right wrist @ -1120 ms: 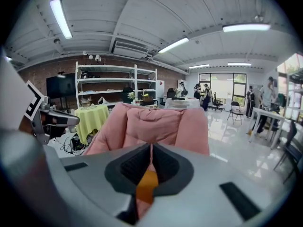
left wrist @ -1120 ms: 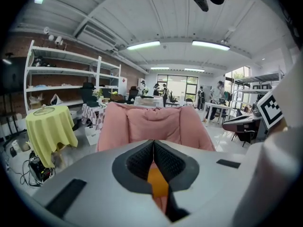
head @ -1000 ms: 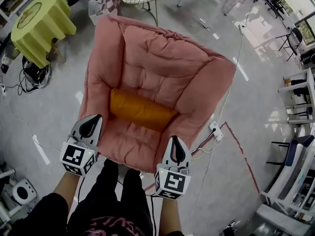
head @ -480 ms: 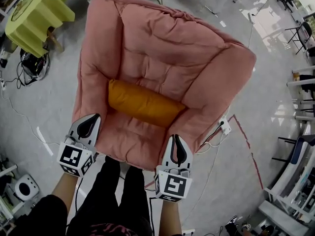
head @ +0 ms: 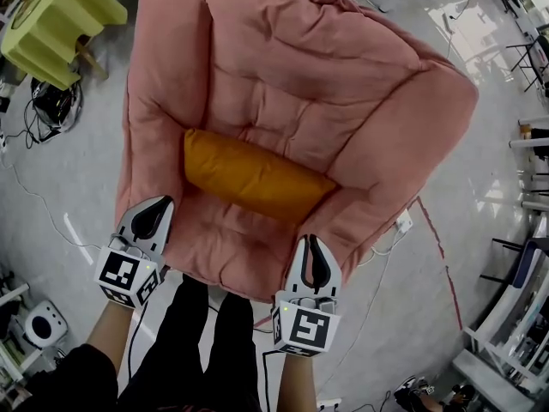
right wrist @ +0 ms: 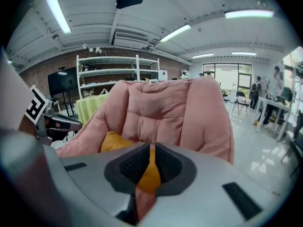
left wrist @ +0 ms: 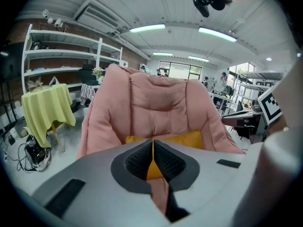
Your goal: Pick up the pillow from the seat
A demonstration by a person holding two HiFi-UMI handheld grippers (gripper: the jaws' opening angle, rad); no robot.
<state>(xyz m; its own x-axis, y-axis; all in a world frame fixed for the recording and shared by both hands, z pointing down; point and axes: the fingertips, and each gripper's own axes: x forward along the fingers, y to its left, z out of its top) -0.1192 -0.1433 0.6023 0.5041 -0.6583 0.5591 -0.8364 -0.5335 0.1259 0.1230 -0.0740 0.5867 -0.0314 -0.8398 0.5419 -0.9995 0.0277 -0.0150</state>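
Note:
An orange pillow (head: 253, 177) lies across the seat of a pink padded armchair (head: 300, 75), against the backrest. It also shows in the left gripper view as the pillow (left wrist: 189, 138) and in the right gripper view as the pillow (right wrist: 111, 142). My left gripper (head: 156, 210) hovers at the chair's front left corner, shut and holding nothing. My right gripper (head: 310, 249) is at the front right edge of the seat, shut and empty too. Both point toward the pillow but stay short of it.
A table with a yellow-green cloth (head: 53, 20) stands left of the chair, with cables and a black box (head: 51, 106) on the floor by it. A power strip (head: 400, 223) and red floor tape (head: 437, 251) lie to the right. Shelves (left wrist: 66, 60) line the wall.
The view has closed in on the armchair, which now fills more of the frame. Both grippers stay shut and sit slightly nearer the seat's front edge.

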